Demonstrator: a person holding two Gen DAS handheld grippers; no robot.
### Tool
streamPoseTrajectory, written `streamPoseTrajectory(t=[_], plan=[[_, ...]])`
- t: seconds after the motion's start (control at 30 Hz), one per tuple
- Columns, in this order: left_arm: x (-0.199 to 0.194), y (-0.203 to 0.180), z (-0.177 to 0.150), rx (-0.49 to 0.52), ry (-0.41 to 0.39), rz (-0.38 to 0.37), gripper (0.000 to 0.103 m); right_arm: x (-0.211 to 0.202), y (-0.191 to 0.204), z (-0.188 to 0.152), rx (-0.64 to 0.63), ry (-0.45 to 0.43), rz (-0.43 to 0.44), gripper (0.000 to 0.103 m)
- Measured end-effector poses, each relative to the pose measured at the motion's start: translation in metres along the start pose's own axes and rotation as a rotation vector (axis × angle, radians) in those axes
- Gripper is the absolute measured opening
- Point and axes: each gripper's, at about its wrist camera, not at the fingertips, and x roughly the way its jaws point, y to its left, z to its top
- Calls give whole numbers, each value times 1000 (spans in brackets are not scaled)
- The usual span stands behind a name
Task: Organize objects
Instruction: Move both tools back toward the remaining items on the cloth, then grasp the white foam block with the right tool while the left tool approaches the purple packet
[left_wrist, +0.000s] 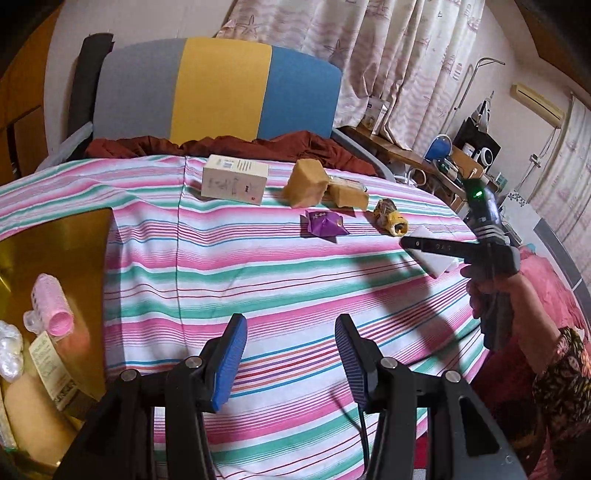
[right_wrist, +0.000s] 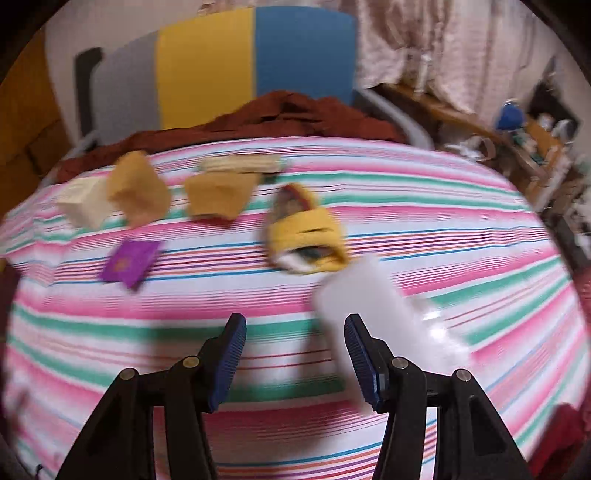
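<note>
My left gripper (left_wrist: 291, 325) hangs open over the striped cloth (left_wrist: 258, 280), nothing between its blue pads. On the cloth's far side lie a cream box (left_wrist: 234, 182), two tan packets (left_wrist: 308, 184), a purple packet (left_wrist: 325, 223) and a yellow roll (left_wrist: 389, 218). A white block (left_wrist: 434, 260) lies at the right with my right gripper (left_wrist: 410, 243), held by a hand, just above it. The blurred right wrist view shows my right gripper (right_wrist: 295, 325) open. The white block (right_wrist: 373, 306) sits under and beside its right finger, not between the pads. The yellow roll (right_wrist: 306, 229) and purple packet (right_wrist: 129, 264) lie beyond.
A gold tray (left_wrist: 74, 251) at the left holds a pink hair roller (left_wrist: 51, 310) and other small items. Beyond the cloth lie a rust-red fabric (left_wrist: 229, 146) and a grey, yellow and blue chair back (left_wrist: 221, 88). A cluttered shelf (left_wrist: 454, 166) stands far right.
</note>
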Motion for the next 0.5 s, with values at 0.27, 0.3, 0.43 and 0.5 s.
streamPoseTrajectory(t=[0.27, 0.3, 0.43, 0.5], plan=[[10, -5, 0, -7, 15, -7, 50, -30, 4, 6, -54, -142, -87, 82], [12, -5, 0, -7, 17, -10, 50, -29, -1, 6, -42, -142, -113, 82], [18, -9, 1, -6, 32, -21, 50, -6, -28, 9, 24, -63, -165, 82], [19, -11, 1, -4, 33, -24, 50, 1, -35, 6, 50, -17, -157, 82]])
